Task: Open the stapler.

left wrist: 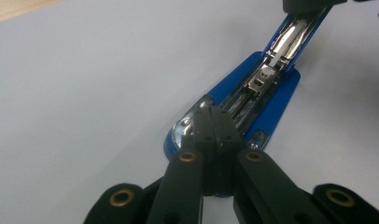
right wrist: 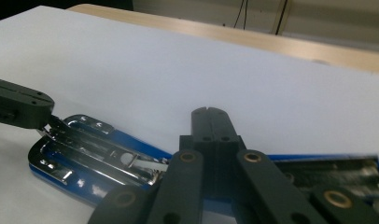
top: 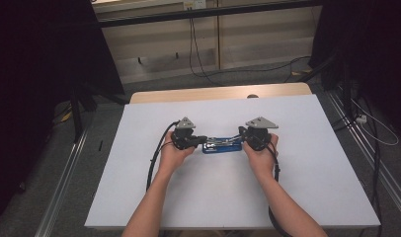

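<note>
Both pairs of fingers were pressed together with no gap. The left gripper (left wrist: 211, 114) had its closed tips resting on the rounded chrome end of the blue stapler (left wrist: 253, 100), though whether they pinched any metal was hard to judge from that angle. The right gripper (right wrist: 210, 114) hung with its tips closed just above the stapler's (right wrist: 85, 154) other half, seemingly clear of it.

In the high view the stapler (top: 222, 146) lay opened flat near the middle of the white sheet (top: 198, 197) that covered the table, the left gripper (top: 197, 140) at its nine o'clock end and the right gripper (top: 243, 138) at its three o'clock end, a hand behind each. Nothing else lay on the sheet. At twelve o'clock a strip of wooden table edge (top: 188, 94) showed, then grey carpet (top: 154, 81) with black cables (top: 198, 59), a pale wall panel (top: 258, 34) behind, and dark curtains (top: 35, 74) at either side.
</note>
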A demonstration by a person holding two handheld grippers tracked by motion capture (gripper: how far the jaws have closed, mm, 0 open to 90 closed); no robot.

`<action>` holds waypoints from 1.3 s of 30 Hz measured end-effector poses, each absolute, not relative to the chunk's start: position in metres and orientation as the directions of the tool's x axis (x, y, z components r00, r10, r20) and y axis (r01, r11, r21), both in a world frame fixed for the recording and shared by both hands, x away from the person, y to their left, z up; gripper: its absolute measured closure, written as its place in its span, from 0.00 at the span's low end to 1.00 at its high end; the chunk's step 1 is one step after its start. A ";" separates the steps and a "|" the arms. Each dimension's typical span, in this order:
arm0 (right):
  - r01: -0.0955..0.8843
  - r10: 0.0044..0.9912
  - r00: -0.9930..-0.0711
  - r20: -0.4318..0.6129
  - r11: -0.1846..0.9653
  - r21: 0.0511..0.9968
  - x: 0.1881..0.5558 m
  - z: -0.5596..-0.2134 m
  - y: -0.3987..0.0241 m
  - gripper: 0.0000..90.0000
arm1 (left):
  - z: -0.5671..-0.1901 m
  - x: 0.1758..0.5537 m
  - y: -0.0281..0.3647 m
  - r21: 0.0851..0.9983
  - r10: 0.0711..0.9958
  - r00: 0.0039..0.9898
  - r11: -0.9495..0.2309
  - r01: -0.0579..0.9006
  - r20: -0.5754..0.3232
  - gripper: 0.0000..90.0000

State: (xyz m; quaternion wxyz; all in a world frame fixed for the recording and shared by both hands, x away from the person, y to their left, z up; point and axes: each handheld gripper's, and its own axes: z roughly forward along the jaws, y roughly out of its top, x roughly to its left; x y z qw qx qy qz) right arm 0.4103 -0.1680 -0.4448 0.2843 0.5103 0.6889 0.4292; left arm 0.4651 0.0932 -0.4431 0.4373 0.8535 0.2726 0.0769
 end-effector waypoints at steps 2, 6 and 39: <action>0.477 0.950 -0.309 0.039 0.119 0.871 0.411 -0.450 -0.173 1.00 | -0.443 0.465 0.093 0.788 0.533 0.840 -0.471 0.396 -0.103 1.00; 0.488 0.942 -0.321 0.095 0.078 0.869 0.411 -0.455 -0.180 1.00 | -0.444 0.466 0.094 0.790 0.534 0.837 -0.459 0.406 -0.120 1.00; 0.438 0.876 -0.483 0.006 0.236 0.867 0.347 -0.433 -0.217 0.43 | -0.411 0.440 0.117 0.806 0.567 0.813 -0.417 0.421 -0.132 0.28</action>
